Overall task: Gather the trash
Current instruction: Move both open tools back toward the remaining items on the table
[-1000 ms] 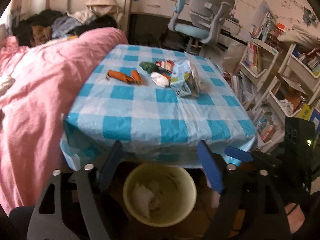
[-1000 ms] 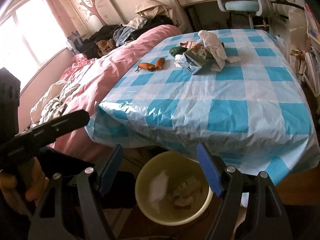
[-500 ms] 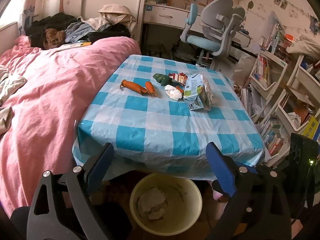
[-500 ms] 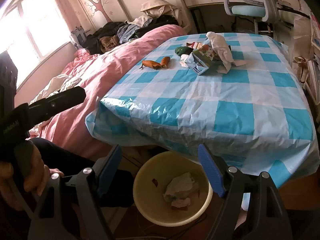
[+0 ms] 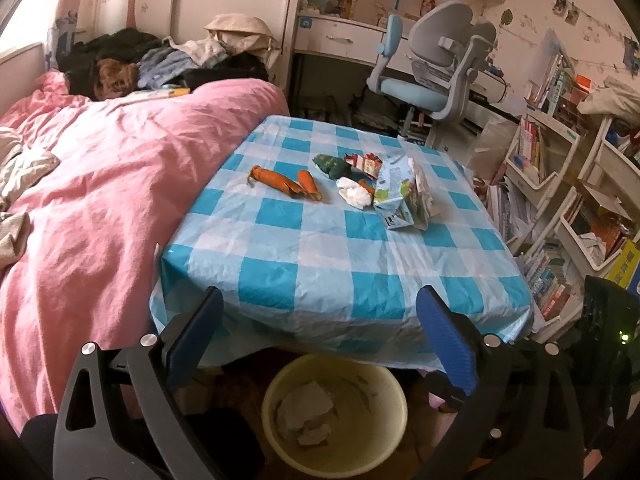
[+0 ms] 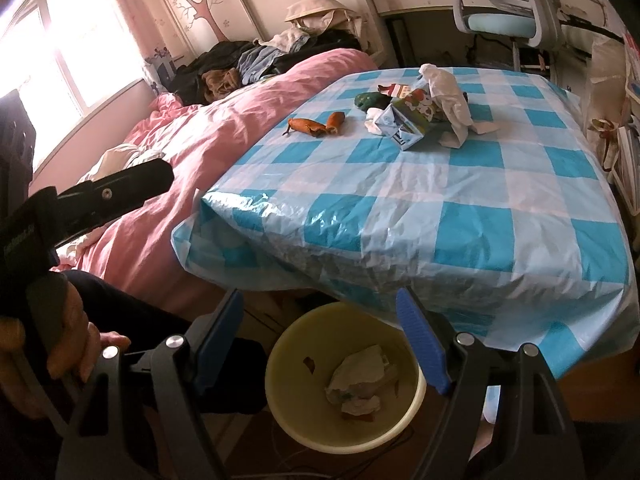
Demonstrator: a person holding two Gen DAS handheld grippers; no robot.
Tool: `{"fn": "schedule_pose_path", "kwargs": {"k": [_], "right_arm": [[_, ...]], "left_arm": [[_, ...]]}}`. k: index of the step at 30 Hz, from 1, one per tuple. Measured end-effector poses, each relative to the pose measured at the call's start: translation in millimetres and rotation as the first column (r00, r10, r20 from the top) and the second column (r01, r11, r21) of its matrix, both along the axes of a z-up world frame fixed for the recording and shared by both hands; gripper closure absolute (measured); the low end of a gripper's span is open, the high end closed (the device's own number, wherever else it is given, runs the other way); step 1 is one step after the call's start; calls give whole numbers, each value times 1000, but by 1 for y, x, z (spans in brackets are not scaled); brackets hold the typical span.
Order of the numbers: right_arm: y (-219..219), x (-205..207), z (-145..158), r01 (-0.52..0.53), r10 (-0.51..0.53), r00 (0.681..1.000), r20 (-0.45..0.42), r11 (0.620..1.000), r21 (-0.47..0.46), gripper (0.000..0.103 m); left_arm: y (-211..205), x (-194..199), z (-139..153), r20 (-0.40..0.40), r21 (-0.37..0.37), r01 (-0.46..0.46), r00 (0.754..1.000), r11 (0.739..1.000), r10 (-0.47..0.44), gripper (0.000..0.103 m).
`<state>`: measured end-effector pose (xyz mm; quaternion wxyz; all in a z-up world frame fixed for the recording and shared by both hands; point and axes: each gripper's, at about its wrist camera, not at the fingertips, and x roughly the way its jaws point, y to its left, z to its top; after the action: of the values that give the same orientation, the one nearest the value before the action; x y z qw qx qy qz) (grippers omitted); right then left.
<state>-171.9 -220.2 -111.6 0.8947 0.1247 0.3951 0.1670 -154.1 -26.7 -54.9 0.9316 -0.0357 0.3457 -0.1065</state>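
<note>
Above the yellow bin (image 5: 334, 412), both grippers angle downward: left gripper (image 5: 320, 336) opening wide, empty; right gripper (image 6: 320, 332) parted, empty. Crumpled paper (image 6: 358, 380) lies inside; more trash (image 5: 360, 186) on the table (image 5: 320, 248).

Bench cloth (image 5: 340, 248): blue-and-white check, glossy. Bed cover (image 5: 100, 200): pink, plain. Bin (image 5: 384, 396): pale yellow, white crumpled paper (image 5: 306, 410) inside. Peels (image 5: 280, 182): orange. Tissue (image 5: 354, 194): white. Carton (image 5: 394, 200): light blue with green print. Wrapper (image 5: 366, 162): red and white. Lump (image 5: 332, 164): dark green. Left claw (image 5: 320, 336) pads: blue on black frame. Chair (image 5: 432, 76): grey, light-blue seat.
</note>
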Motion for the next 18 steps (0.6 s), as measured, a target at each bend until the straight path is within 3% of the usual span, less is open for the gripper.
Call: {"fn": "schedule_pose_path", "kwargs": {"k": [7,11,16,18], "right_arm": [[6,11,8,-36,37,999,25,999,-21,27],[10,21,10,-61,62,998,29,997,-37,26],[10,35,9,-71,73,997,31,996,-47,26],[9,42,9,-70,71,997,31,997,-40,26]], "left_arm": [[1,35,-1,-21,66,-54,998,996,56,10],[11,69,-7,-102,-4,-97,990,995,96,10],[29,113,-18,-192,-118,-194,967,974,170,10],[29,128,-22,-204,-120,-220,960,968,193,10]]}}
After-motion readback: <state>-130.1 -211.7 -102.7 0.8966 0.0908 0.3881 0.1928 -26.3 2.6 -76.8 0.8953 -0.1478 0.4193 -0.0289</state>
